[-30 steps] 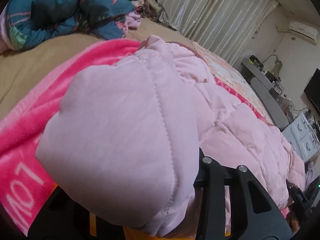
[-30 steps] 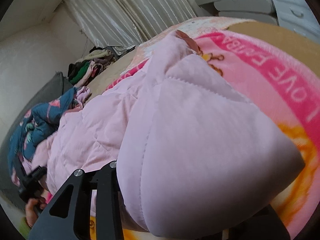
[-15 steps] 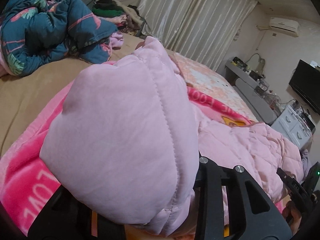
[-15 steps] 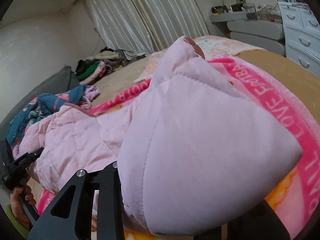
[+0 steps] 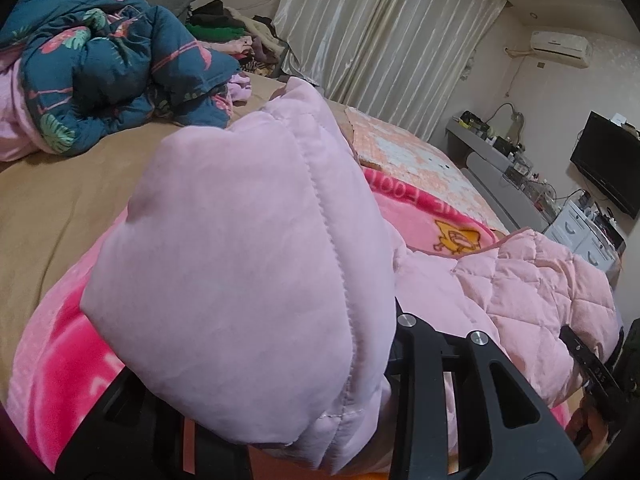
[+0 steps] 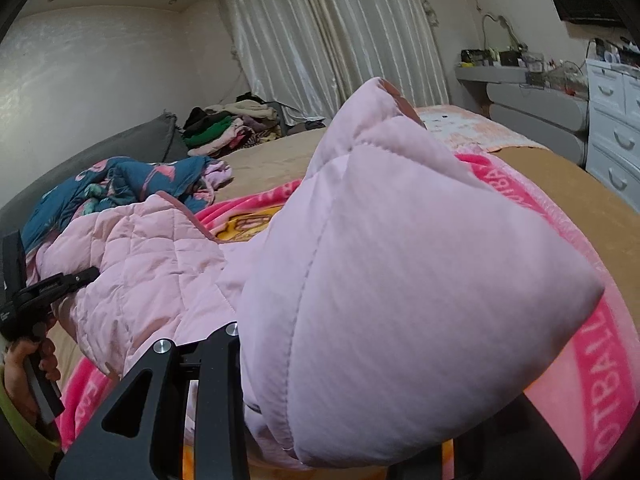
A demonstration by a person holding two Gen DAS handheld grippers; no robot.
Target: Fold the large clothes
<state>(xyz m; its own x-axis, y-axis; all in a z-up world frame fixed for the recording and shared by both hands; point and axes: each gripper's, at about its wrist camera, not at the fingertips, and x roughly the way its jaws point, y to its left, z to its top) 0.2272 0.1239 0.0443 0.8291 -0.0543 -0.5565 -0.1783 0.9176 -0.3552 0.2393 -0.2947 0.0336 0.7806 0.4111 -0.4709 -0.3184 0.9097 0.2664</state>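
A pale pink quilted coat (image 5: 248, 260) is lifted off the bed by two corners. In the left wrist view one puffy corner bulges over my left gripper (image 5: 320, 420), which is shut on it. Only the black right finger (image 5: 440, 380) shows; the other is hidden by fabric. The coat's diamond-stitched part (image 5: 540, 292) sags to the right toward the other gripper (image 5: 588, 364). In the right wrist view my right gripper (image 6: 320, 432) is shut on the other corner (image 6: 400, 300), with its left finger (image 6: 192, 400) visible. The left gripper (image 6: 24, 292) and a hand (image 6: 24, 360) sit at the far left.
A bright pink lettered blanket (image 5: 60, 360) (image 6: 600, 380) lies on the tan bed sheet (image 5: 60, 192) under the coat. A blue flamingo-print duvet (image 5: 100, 68) (image 6: 120, 184) and a clothes pile (image 6: 228, 128) lie farther back. Grey desk (image 6: 540, 108) and white drawers (image 6: 612, 132) stand right of the bed.
Both grippers have risen with the coat corners still clamped. The coat's middle has come up off the blanket, baring the yellow cartoon print, and more of the room shows.
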